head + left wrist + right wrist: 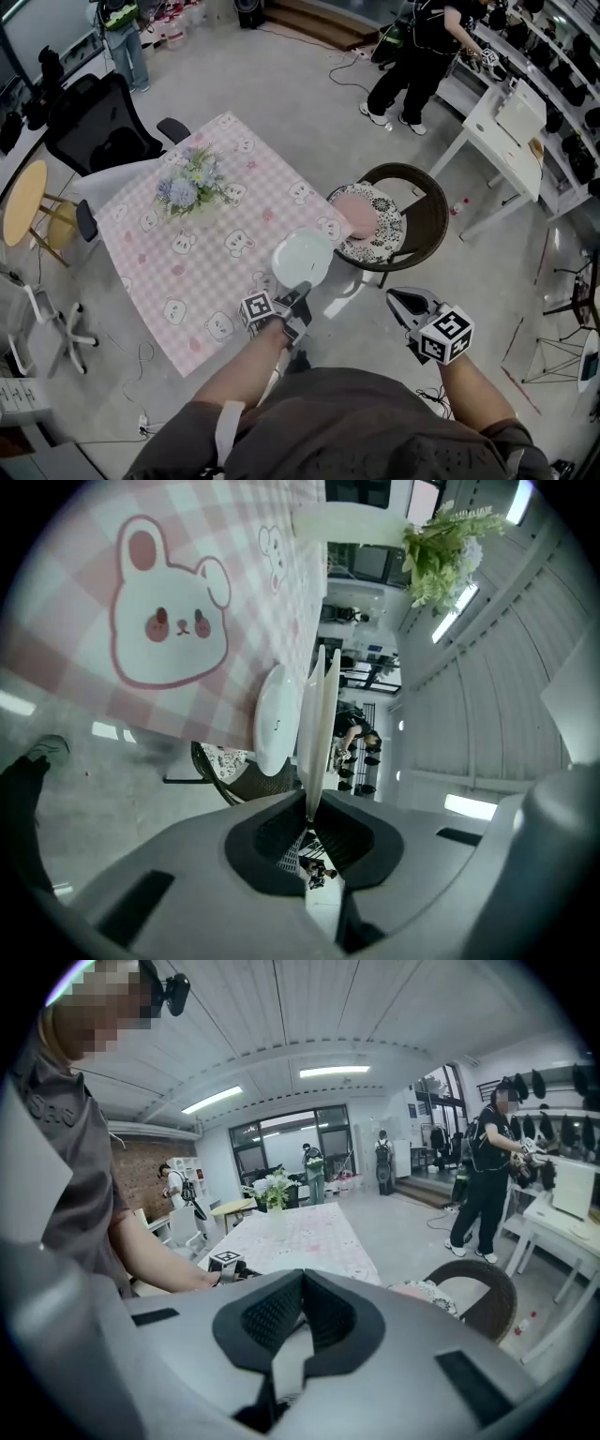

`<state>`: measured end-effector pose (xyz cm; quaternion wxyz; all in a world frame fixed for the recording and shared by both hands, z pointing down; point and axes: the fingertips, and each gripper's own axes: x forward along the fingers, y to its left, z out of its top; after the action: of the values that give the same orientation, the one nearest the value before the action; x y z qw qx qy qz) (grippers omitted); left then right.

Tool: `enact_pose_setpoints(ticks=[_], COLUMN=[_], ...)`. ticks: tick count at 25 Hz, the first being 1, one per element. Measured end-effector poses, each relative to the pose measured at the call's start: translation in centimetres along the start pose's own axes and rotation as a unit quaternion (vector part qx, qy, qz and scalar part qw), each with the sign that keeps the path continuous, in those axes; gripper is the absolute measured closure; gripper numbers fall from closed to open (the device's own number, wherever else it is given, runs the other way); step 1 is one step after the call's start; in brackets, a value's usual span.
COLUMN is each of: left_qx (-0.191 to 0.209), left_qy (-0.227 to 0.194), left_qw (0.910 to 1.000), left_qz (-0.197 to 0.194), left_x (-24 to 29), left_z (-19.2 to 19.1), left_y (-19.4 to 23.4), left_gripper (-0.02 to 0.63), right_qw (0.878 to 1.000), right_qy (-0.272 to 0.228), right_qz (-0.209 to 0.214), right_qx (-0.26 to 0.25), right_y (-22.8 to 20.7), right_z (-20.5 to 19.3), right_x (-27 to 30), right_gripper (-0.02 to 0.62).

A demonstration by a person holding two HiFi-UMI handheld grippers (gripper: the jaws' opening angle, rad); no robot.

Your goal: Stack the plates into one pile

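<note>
The left claw (302,292) is clamped on the near rim of a white plate (302,260), which sits at the near right edge of the tabletop (187,272) and partly overhangs it toward the wicker chair (422,220). In the left gripper view the jaws of that claw (309,808) pinch the plate (319,724) edge-on, with its rounded underside showing to the left. Whether more than one plate is in the grip, and whether the plate touches the cloth, I cannot tell. The tabletop is covered by a pink checked cloth printed with white animal faces, and a bunch of flowers (192,183) stands near its middle, well apart from the plate. The right claw (398,298) is off the tabletop to the right, near the person's body and in front of the wicker chair. Its jaws are together with nothing between them (302,1279). A patterned cushion (380,225) lies on the chair seat. A black office chair (98,127) stands at the far left corner of the tabletop, and a person in dark clothes (422,56) stands at a white desk far to the right.
</note>
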<state>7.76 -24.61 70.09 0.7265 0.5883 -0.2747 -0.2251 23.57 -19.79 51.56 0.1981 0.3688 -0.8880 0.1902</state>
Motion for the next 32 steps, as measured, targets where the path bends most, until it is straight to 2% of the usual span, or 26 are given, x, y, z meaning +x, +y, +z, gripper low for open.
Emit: enact_pose_setpoints(ticks=[9, 12, 17, 22, 32], left_qx=[-0.012, -0.030, -0.062, -0.092, -0.104], left_qy=[0.019, 0.019, 0.016, 0.014, 0.012], left_qw=[0.9992, 0.9979, 0.9961, 0.9945, 0.9942], left_qz=[0.033, 0.054, 0.061, 0.047, 0.024], left_x=[4.5, 5.1, 6.1, 6.7, 6.0], left_z=[1.2, 1.5, 1.4, 0.9, 1.6], left_y=[1.4, 2.4, 2.8, 2.6, 1.9], left_gripper=[0.583, 0.581, 0.567, 0.456, 0.378], right_qw=[0.999, 0.999, 0.999, 0.999, 0.999], right_qy=[0.002, 0.004, 0.006, 0.006, 0.013], right_qz=[-0.027, -0.030, -0.032, -0.030, -0.023], right_qx=[0.023, 0.031, 0.039, 0.043, 0.047], right_y=[-3.1, -3.7, -4.5, -5.1, -4.6], right_z=[-0.5, -0.7, -0.6, -0.3, -0.1], right_x=[-0.1, 0.0, 0.2, 0.9, 1.6], right_gripper=[0.603, 0.603, 0.603, 0.603, 0.603])
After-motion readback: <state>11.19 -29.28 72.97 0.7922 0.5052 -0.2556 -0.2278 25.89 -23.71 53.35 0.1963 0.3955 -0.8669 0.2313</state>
